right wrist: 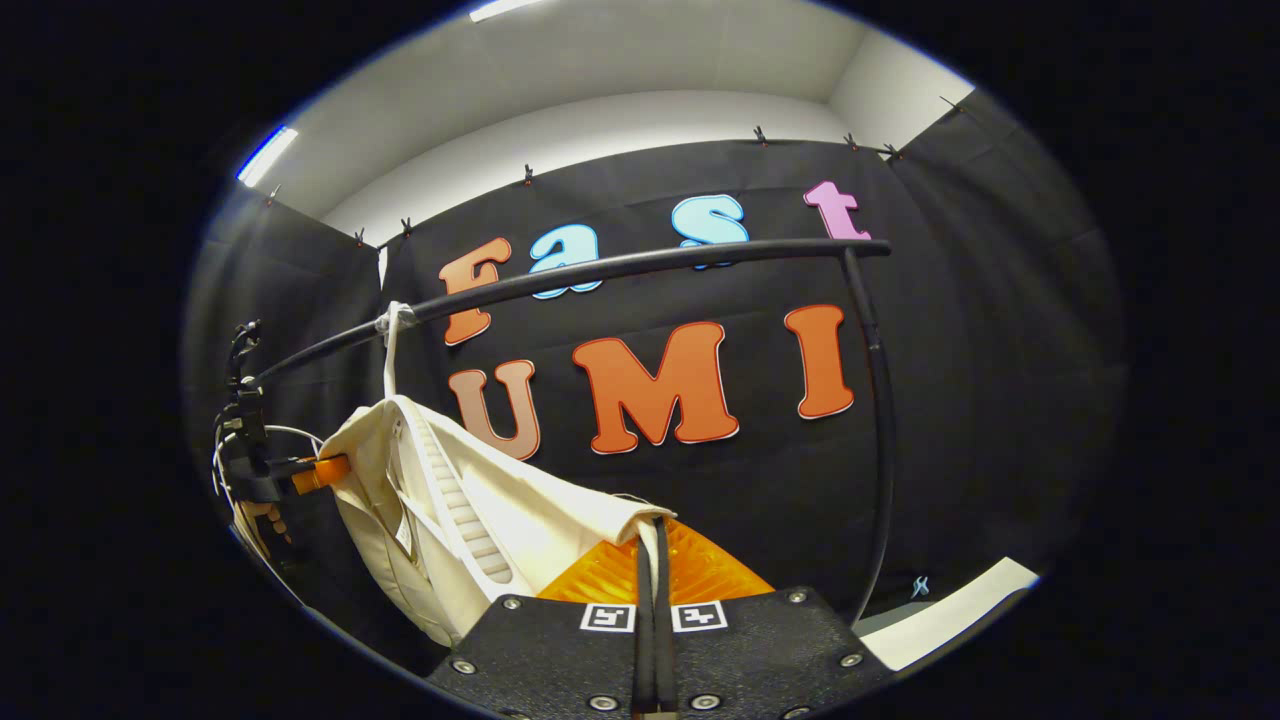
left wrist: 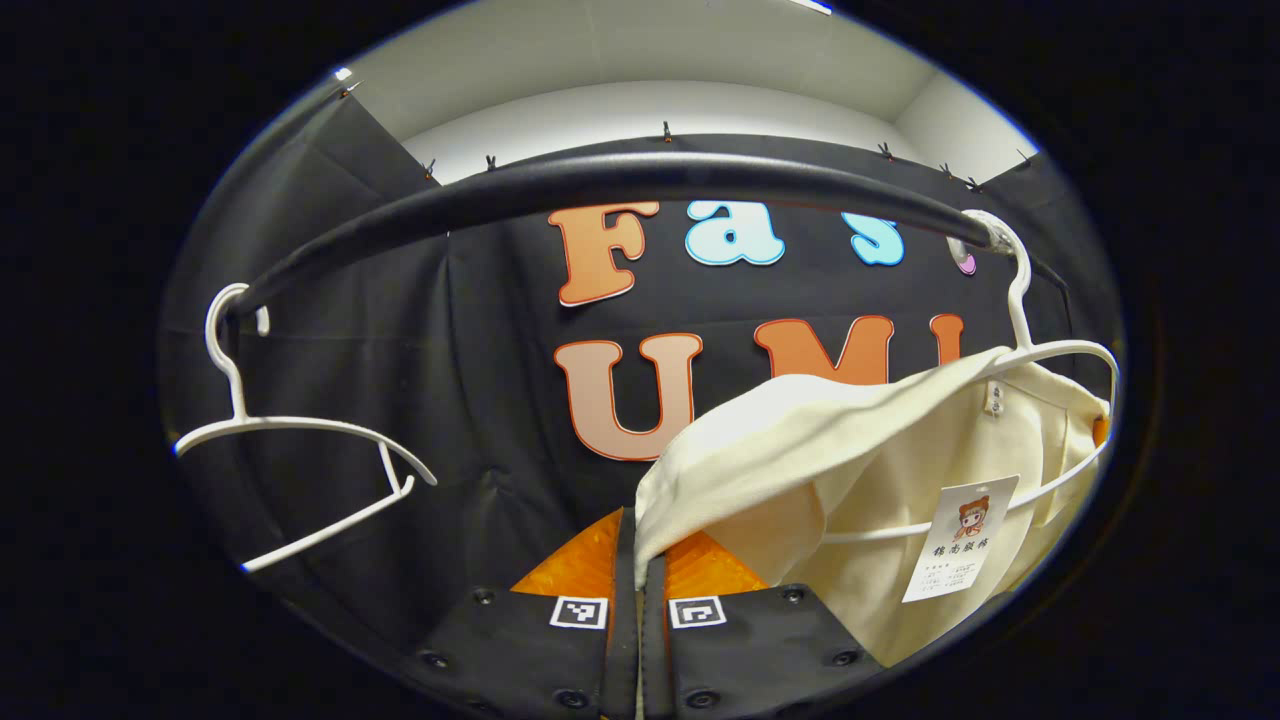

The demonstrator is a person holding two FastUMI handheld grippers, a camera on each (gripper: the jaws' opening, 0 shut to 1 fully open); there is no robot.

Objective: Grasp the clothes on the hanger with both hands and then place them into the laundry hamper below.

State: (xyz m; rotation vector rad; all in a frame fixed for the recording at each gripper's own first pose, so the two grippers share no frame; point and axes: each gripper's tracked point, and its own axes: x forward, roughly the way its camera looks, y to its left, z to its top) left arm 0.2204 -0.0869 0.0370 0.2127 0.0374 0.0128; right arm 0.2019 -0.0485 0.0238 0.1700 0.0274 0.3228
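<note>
A cream garment (left wrist: 850,440) hangs on a white hanger (left wrist: 1020,300) at the right end of a black rail (left wrist: 600,180), with a paper tag (left wrist: 960,540) dangling inside it. My left gripper (left wrist: 640,545) is shut on the garment's near edge, and the cloth runs up from its closed fingers. In the right gripper view the same garment (right wrist: 520,510) slopes down from its hanger hook (right wrist: 390,350) to my right gripper (right wrist: 652,545), which is shut on a corner of the cloth. The left gripper (right wrist: 320,470) and the hand (right wrist: 262,520) holding it sit at the garment's far left side.
An empty white hanger (left wrist: 300,430) hangs at the rail's left end. The rail (right wrist: 620,265) meets a black upright post (right wrist: 880,420) on the right. A white ledge (right wrist: 950,610) lies low at the right. Black cloth walls close in behind.
</note>
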